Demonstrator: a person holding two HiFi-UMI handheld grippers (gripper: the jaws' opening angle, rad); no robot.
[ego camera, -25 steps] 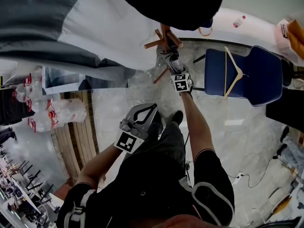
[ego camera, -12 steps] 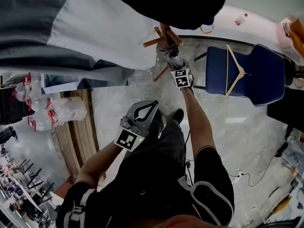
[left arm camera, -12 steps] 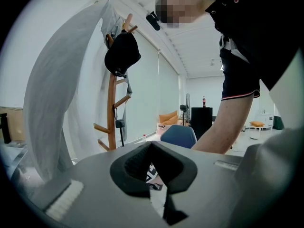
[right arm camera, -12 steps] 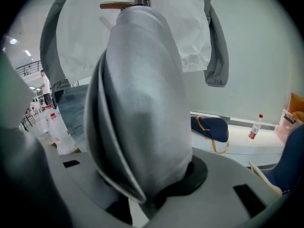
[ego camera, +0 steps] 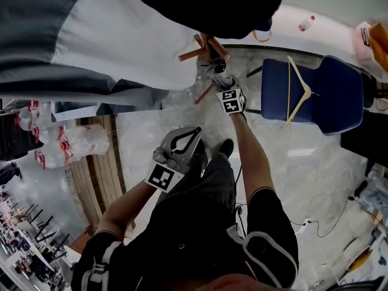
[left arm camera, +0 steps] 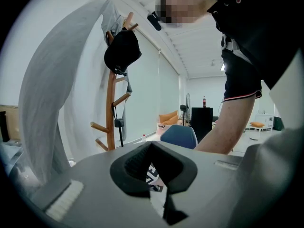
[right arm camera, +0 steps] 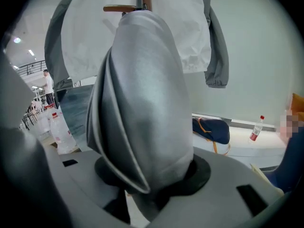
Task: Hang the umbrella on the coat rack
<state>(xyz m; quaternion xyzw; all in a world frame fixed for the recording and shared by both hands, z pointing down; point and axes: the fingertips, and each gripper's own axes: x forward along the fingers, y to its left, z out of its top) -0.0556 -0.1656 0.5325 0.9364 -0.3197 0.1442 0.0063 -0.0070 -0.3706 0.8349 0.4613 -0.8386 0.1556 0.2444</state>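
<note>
Head view: down over two bare forearms, right gripper stretched out to the wooden rack, left gripper lower and well apart from it, above the thighs. Between the right jaws, the folded grey umbrella, close against the rack's pole among its pegs. Off to the right, a blue chair with a wooden hanger laid on it.

Right gripper view: almost filled by the umbrella, rising upright out of the right gripper. Black pads against the cloth on both sides; jaws just eased a little wider, yet pinching the fabric. Upper end of the umbrella up by a peg; whether hooked over it, impossible to tell. Behind, a white and grey jacket hung on the rack.

Left gripper view: left gripper with jaw tips pressed together, nothing between them. Beyond, the rack with a black cap near its top.
</note>
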